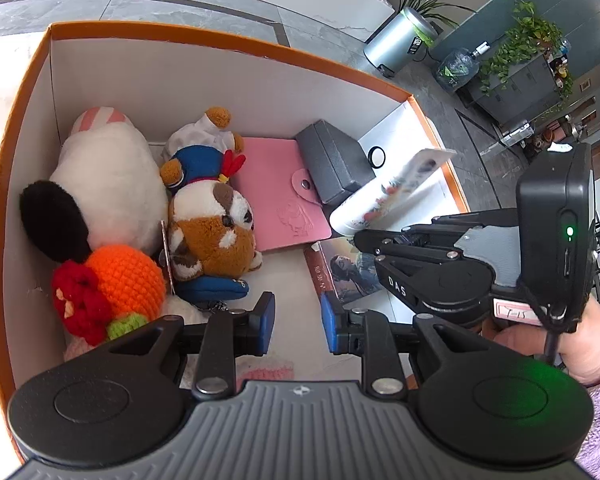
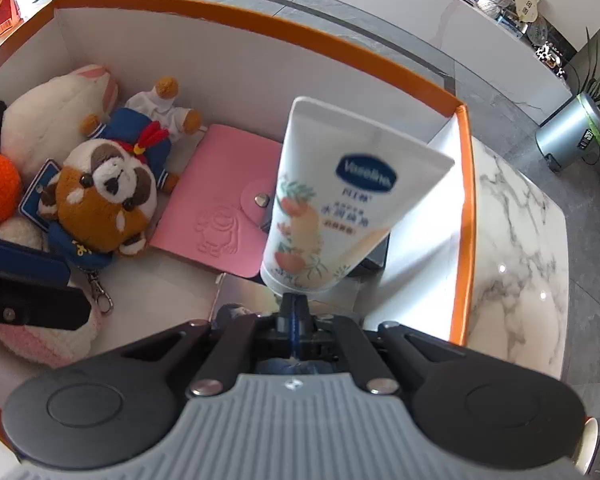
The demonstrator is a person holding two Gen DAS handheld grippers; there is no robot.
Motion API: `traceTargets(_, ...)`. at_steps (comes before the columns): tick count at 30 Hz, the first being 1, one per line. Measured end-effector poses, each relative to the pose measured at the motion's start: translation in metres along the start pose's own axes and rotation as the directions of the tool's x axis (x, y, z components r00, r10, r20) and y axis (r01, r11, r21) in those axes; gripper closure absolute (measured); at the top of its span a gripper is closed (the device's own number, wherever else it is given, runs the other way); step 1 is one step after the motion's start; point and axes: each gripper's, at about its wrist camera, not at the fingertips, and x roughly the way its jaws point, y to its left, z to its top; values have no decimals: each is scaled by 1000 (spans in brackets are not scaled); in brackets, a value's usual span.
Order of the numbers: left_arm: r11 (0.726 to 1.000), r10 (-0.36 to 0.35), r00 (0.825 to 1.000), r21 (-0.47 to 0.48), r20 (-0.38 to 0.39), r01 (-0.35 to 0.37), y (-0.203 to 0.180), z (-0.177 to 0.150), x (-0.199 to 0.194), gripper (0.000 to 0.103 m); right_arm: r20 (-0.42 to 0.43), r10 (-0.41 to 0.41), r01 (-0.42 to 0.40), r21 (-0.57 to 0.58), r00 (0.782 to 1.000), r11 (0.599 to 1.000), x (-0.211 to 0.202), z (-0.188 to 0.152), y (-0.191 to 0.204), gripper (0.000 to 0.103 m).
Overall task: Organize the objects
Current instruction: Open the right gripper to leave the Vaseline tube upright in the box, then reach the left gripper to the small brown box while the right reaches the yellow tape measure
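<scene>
Plush toys (image 1: 204,220) fill the left side of my orange-rimmed box (image 1: 228,46), with the pink wallet (image 1: 276,196) flat mid-floor and the grey case (image 1: 334,160) against the far wall. My left gripper (image 1: 298,320) hovers released over bare floor beside the toys. My right gripper (image 2: 294,308), the nearer one, has its jaws clenched on the cap end of the lotion tube (image 2: 340,200), whose long axis points forward toward the far-right corner, where I judge there is open room between the wallet and the right wall.

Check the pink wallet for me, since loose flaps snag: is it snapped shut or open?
Shut, it seems: the pink wallet lies flat in the box, its tab folded over the front with the snap seated.
</scene>
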Motion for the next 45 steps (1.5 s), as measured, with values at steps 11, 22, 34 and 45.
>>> traceTargets(11,1000,-1,1000,-2,-1,1,-3,-6,0,74,-55,51,-52,-22,997,998,-5,9,-12,101)
traceTargets(22,999,-37,999,29,36,36,-15,-16,-21,74,7,109,-109,24,994,994,-49,-6,-23,99)
traceTargets(34,990,12,983,136,181,-37,-71,-76,-84,51,319,179,-220,96,931,971,-158,-78,-19,71)
traceTargets(45,976,191,949,54,250,-211,-84,-127,-47,24,379,114,-209,220,918,953,-135,-180,-9,50)
